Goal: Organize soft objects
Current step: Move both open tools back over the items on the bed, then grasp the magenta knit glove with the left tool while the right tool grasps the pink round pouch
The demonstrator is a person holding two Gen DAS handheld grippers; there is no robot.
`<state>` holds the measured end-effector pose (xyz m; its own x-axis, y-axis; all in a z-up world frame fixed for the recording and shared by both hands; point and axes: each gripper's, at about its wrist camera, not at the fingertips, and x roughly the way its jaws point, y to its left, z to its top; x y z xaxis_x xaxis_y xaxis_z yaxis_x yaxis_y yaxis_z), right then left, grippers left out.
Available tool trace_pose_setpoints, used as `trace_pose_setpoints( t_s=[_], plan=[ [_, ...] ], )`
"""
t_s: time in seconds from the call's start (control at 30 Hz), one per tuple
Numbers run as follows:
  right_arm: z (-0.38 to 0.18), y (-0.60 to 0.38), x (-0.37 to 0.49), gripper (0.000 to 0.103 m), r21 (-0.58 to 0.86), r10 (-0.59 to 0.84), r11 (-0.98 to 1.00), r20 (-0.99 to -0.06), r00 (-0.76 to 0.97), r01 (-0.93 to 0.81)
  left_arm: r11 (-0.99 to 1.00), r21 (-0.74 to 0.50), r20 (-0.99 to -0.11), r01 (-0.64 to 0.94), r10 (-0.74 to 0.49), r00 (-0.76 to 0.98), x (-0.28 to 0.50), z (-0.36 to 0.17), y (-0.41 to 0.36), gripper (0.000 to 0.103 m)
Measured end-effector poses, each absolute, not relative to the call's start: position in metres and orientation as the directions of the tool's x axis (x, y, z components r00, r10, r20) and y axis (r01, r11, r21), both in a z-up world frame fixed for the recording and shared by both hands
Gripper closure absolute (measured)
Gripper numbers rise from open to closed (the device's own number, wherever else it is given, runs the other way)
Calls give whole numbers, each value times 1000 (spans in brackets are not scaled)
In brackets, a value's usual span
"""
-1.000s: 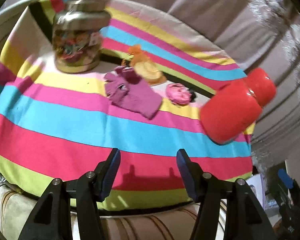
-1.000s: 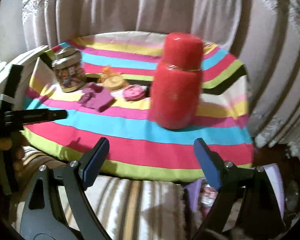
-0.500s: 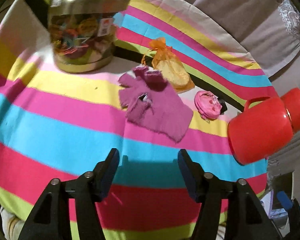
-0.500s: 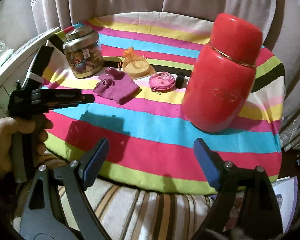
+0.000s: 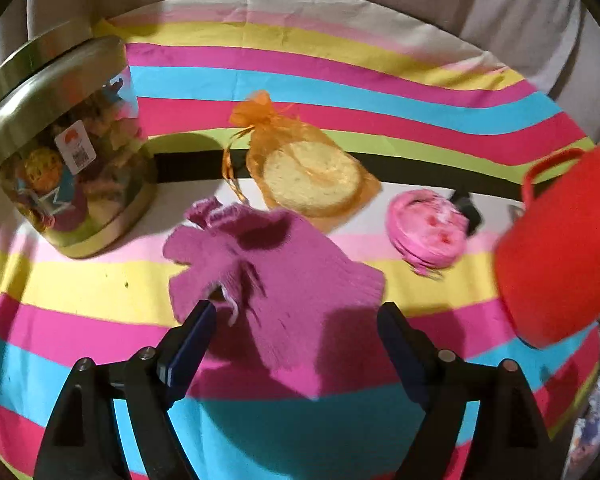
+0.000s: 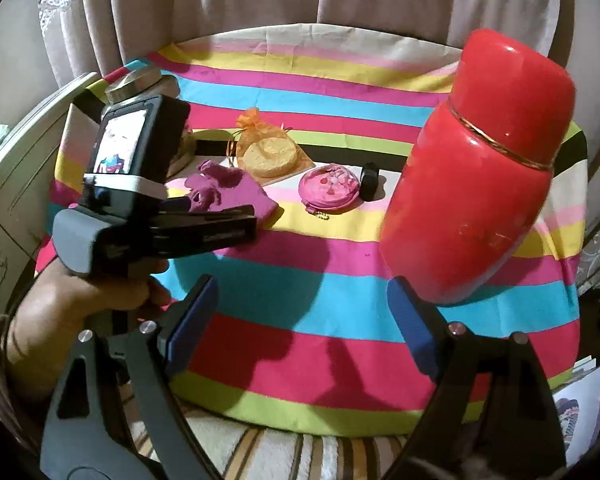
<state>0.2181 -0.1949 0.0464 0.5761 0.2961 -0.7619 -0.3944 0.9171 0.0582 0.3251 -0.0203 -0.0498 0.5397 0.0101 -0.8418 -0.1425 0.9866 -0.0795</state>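
Note:
A purple knit glove [image 5: 276,280] lies flat on the striped tablecloth [image 5: 340,80]. My left gripper [image 5: 296,312] hovers right over its near part, jaws opening wide on either side and not pressing it. Behind the glove lie an orange mesh bag [image 5: 308,176] holding a yellow sponge, and a round pink purse [image 5: 428,232]. My right gripper [image 6: 302,284] stands open over the tablecloth's near stripes with nothing between its fingers. In the right wrist view a hand holds the left gripper [image 6: 252,216] at the glove [image 6: 236,188].
A tall red flask [image 6: 480,168] stands right of centre, close beyond my right finger. A lidded glass jar [image 5: 68,160] of colourful items stands at the left. A small black object [image 6: 369,176] sits behind the purse. Curtains hang behind; a striped seat lies below the table's near edge.
The left gripper has moved forward and down over the glove and its jaws have spread wider. The right gripper has come closer to the table and flask, still open.

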Motion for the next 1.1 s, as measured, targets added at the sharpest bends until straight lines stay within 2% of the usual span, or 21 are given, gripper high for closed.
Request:
trace_pose_setpoints(
  t_s=[0.1,0.23,0.43,0.5,0.57,0.7,0.77,0.93,1.03,1.1],
  plan=[
    [42,-192,227,15,71,296,921,-768,569,-383,985,-68,-859,-157,22,512,335,-62,-18,17],
    [39,-188,238,15,87,297,926,-770,564,-368,985,-66,-853,-160,28,522,340,-65,-10,6],
    [34,-181,257,15,108,284,939,-778,560,-325,978,-70,-856,-195,41,515,342,-69,5,4],
    [32,-178,264,15,123,285,942,-782,554,-311,986,-56,-850,-156,35,525,341,-67,1,16],
    [32,-173,270,15,129,284,944,-784,553,-302,994,-9,-844,-113,53,534,339,-64,-8,45],
    [34,-161,281,15,140,280,950,-781,558,-280,998,-16,-836,-61,20,549,335,-61,-17,64],
    [37,-157,285,15,142,275,953,-773,572,-267,998,-18,-830,-64,21,557,333,-59,-16,83],
    [36,-147,302,15,155,240,969,-773,587,-192,994,-79,-824,-73,-24,567,323,-57,-4,88],
    [31,-146,310,9,224,280,960,-763,583,-167,986,-132,-818,-104,-49,573,319,-55,7,89],
    [33,-140,311,9,235,287,958,-758,586,-166,980,-160,-815,-117,-64,577,315,-53,13,89]
  ],
)
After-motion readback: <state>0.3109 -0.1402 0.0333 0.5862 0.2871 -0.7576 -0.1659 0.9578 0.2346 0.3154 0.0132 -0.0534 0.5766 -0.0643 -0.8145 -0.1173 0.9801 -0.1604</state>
